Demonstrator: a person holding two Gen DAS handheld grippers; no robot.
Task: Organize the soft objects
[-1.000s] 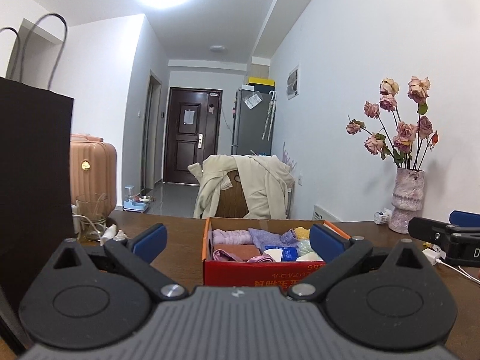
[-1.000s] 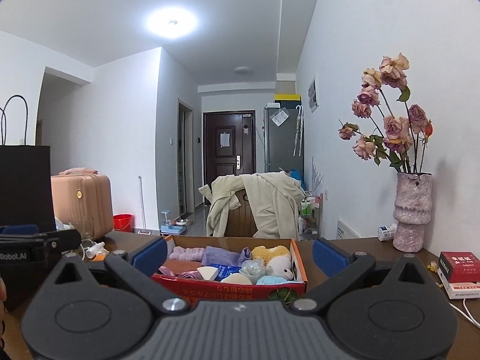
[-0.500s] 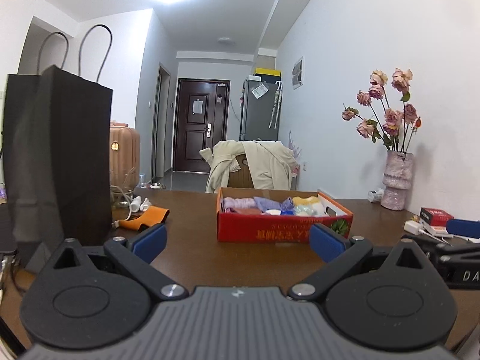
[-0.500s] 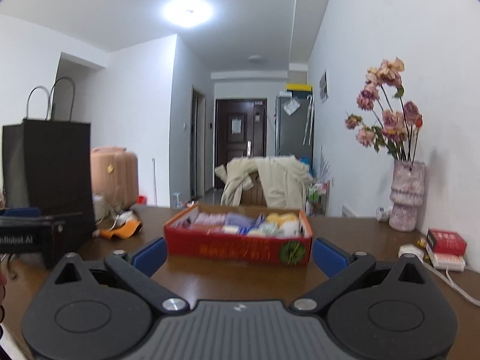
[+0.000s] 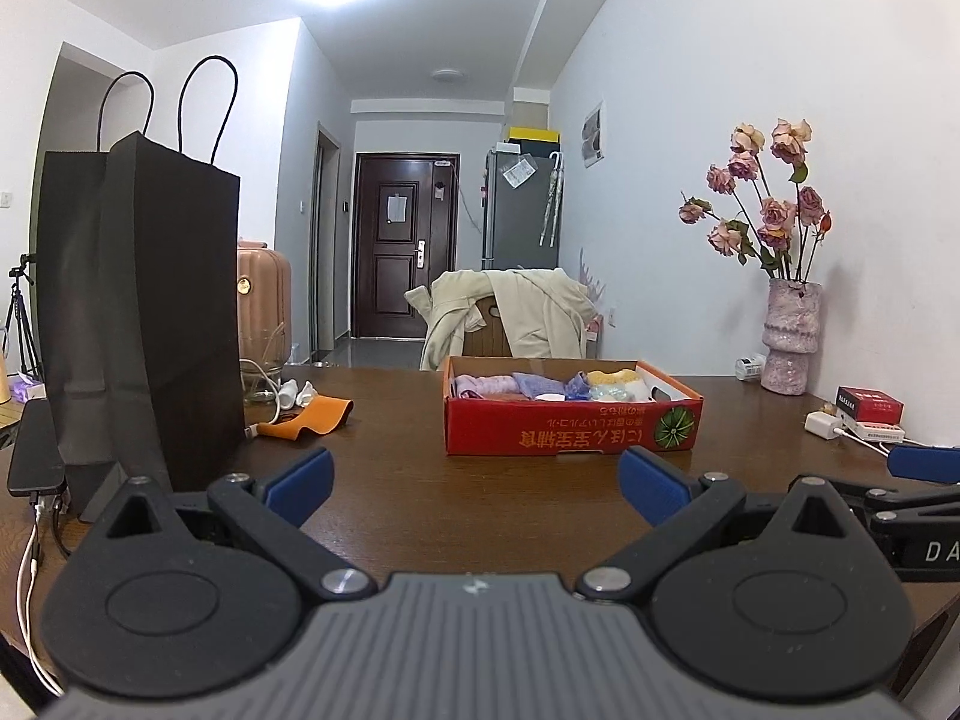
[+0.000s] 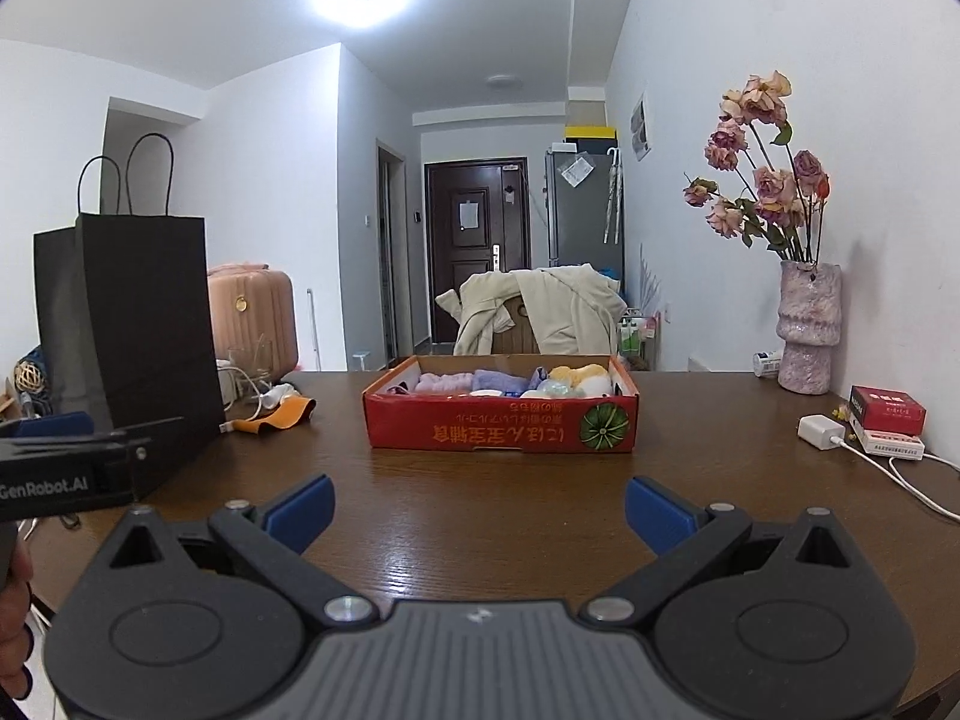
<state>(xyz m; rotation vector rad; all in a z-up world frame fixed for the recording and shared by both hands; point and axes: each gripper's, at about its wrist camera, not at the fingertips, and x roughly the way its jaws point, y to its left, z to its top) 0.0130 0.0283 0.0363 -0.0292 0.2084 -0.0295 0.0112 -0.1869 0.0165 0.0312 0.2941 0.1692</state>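
Observation:
A red cardboard box (image 5: 570, 429) (image 6: 498, 426) stands in the middle of the brown table, holding several soft items: pink and purple cloths (image 5: 504, 385) (image 6: 474, 382) and yellow and white plush pieces (image 5: 612, 381) (image 6: 582, 377). My left gripper (image 5: 474, 489) hovers open near the table's front edge, well short of the box, with nothing between its blue pads. The right gripper (image 6: 477, 507) is likewise open and empty, back from the box. Each gripper shows at the other view's edge.
A tall black paper bag (image 5: 144, 312) (image 6: 132, 324) stands at the left, with an orange cloth (image 5: 315, 414) and white cables beside it. At the right are a vase of dried roses (image 5: 789, 336) (image 6: 807, 327), a red packet (image 6: 888, 411) and a white charger (image 6: 819, 432). A coat-draped chair (image 5: 510, 318) is behind the table.
Both grippers have pulled back from the box toward the table's front edge. The box now looks smaller and farther, and more bare table shows. Both stay open and empty.

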